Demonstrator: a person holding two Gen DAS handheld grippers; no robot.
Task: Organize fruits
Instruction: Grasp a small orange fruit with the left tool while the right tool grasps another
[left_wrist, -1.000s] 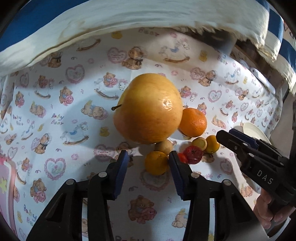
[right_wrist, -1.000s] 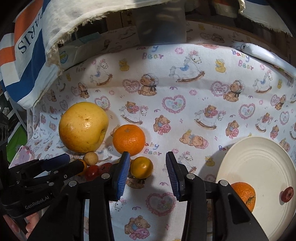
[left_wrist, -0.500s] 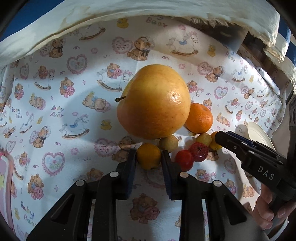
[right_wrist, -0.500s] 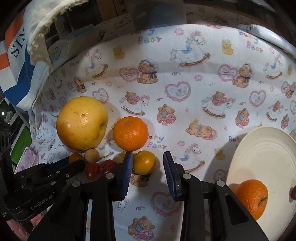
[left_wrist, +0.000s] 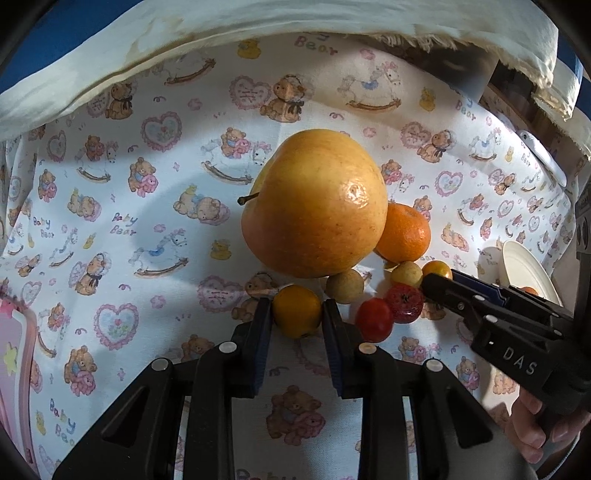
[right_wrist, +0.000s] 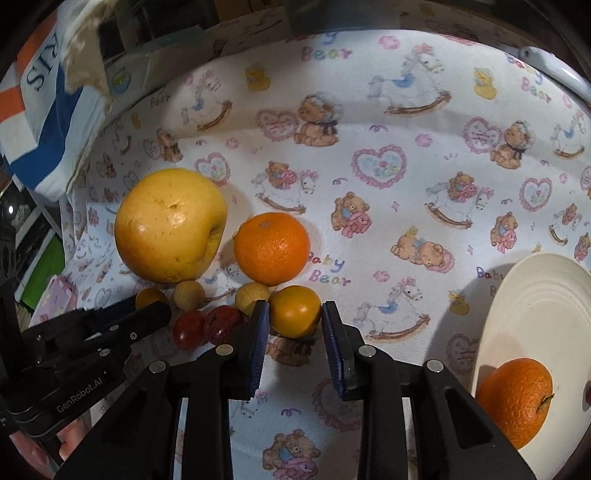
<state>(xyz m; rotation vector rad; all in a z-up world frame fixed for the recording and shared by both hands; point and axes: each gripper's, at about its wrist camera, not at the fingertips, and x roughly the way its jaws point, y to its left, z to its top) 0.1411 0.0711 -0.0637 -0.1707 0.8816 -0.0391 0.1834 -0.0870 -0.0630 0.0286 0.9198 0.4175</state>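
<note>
**Fruits: a small orange one sits between each pair of jaws**

The left gripper (left_wrist: 296, 314) has closed down on a small orange fruit (left_wrist: 297, 311); both blue pads touch its sides, and the fruit rests on the cloth (left_wrist: 110, 229). The right gripper (right_wrist: 291, 314) brackets a second small orange fruit (right_wrist: 294, 311). Its jaws have just been closing; the left pad touches the fruit, and whether the right pad presses on it cannot be told.

Just behind the left gripper's fruit lies a small tan fruit (left_wrist: 345, 285), and beyond that the big yellow fruit (left_wrist: 314, 203), stem pointing left. A mandarin (left_wrist: 406, 234) touches its right side. Two small red fruits (left_wrist: 373, 319) (left_wrist: 405, 302) lie side by side between the two grippers, with a small yellow fruit (left_wrist: 406, 274) behind them.

To the right of the right gripper, well apart from the cluster, a white plate (right_wrist: 546, 295) holds another mandarin (right_wrist: 515, 400). A hand (left_wrist: 535, 428) grips the right tool's handle. Folded white and blue fabric (left_wrist: 258, 22) lies along the far edge of the cloth.
</note>
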